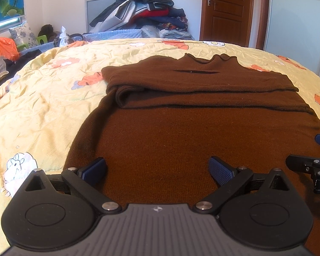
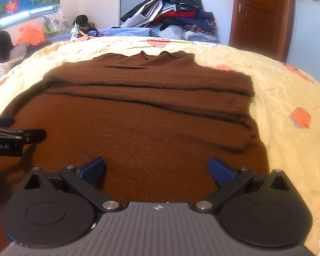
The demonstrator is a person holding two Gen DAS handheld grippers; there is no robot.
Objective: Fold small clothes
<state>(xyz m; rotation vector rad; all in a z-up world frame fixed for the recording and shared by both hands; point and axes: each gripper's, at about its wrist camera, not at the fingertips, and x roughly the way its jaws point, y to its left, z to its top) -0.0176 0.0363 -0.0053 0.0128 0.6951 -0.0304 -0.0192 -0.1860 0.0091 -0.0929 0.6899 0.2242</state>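
Lying flat on the yellow flowered bedspread, the brown sweater has both sleeves folded across its chest. Left gripper and right gripper hover over its lower hem, jaws spread wide, gripping nothing

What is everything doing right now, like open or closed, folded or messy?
brown sweater: lying flat on the bed, sleeves folded across the chest
left gripper: open, over the sweater's hem, holding nothing
right gripper: open, over the hem, holding nothing
quilt: spread out, wrinkled
door: closed
clothes pile: heaped up, unfolded
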